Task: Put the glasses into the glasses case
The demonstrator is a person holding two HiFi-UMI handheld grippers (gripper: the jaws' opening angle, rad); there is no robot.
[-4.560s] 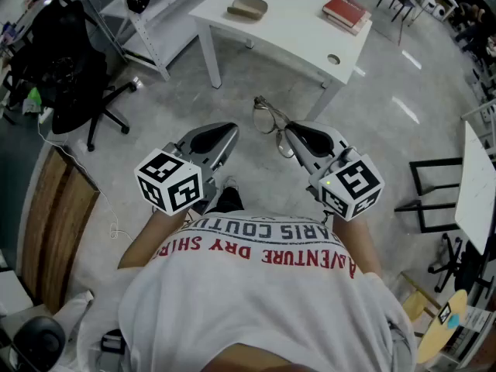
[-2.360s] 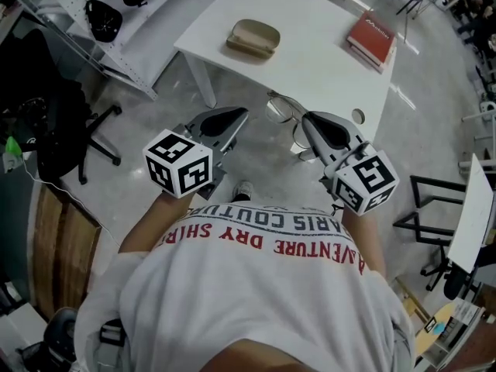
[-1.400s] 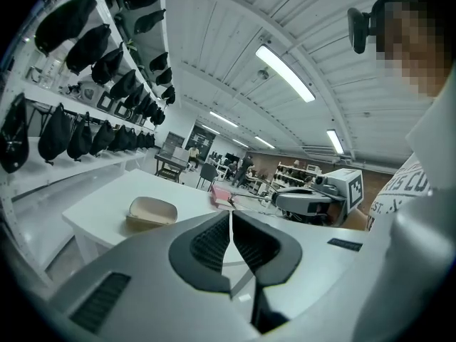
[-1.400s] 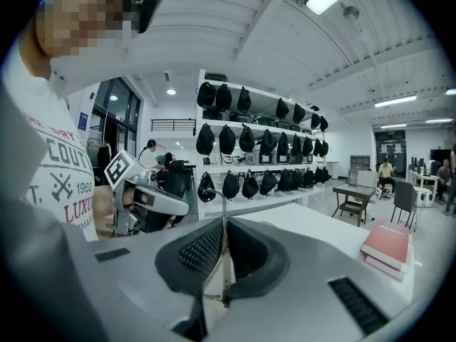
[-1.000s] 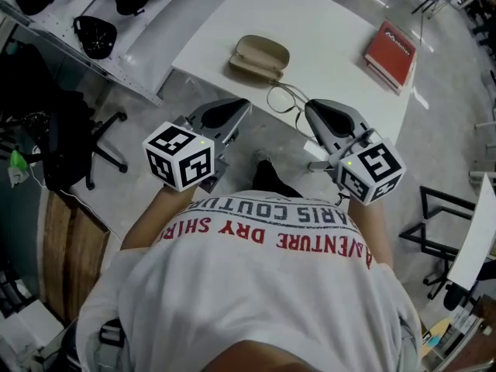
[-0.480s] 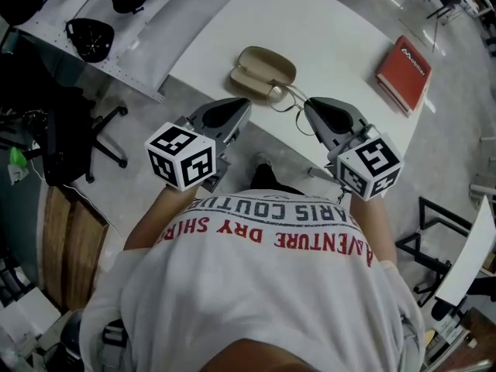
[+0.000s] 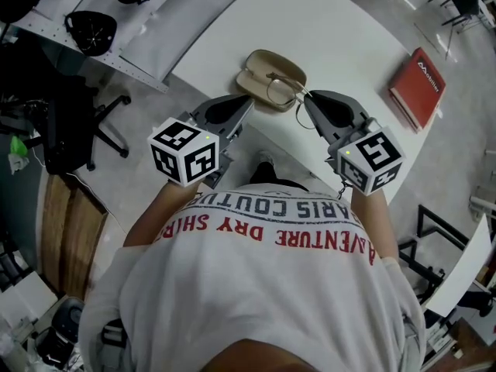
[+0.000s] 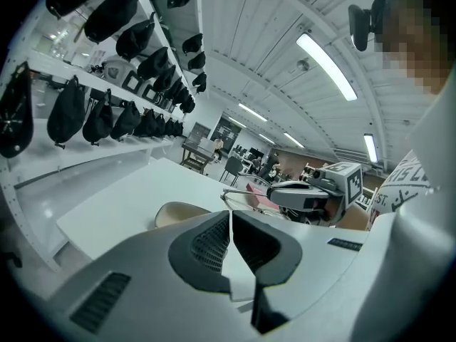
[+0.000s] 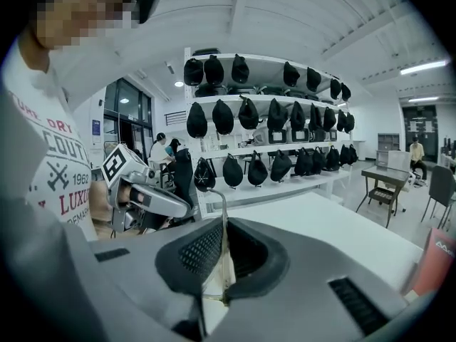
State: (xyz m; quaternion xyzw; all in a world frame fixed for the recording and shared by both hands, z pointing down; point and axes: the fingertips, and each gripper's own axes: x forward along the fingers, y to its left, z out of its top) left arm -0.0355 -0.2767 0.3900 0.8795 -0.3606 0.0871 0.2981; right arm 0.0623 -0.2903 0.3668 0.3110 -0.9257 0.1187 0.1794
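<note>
A tan glasses case [image 7: 262, 70] lies open near the front edge of the white table [image 7: 349, 29]. Thin wire-rimmed glasses [image 7: 280, 88] hang just above it, held by one temple arm in my right gripper [image 7: 306, 99], which is shut on that arm. In the right gripper view the temple wire [image 9: 224, 216] rises from between the closed jaws. My left gripper [image 7: 246, 105] hovers just left of the case at the table's edge, jaws together and holding nothing. The left gripper view shows the case [image 8: 178, 212], the glasses [image 8: 242, 193] and the right gripper [image 8: 303, 193] beyond my left gripper [image 8: 230, 218].
A red book [image 7: 418, 87] lies at the table's right side. A white shelf rack with black caps [image 7: 91, 28] stands to the left, with an office chair [image 7: 66, 126] on the floor beside it. My own body fills the lower part of the head view.
Both grippers have come forward to the table's front edge. The glasses, earlier in front of the case, now hang over it. The right gripper's hold on the glasses is unchanged.
</note>
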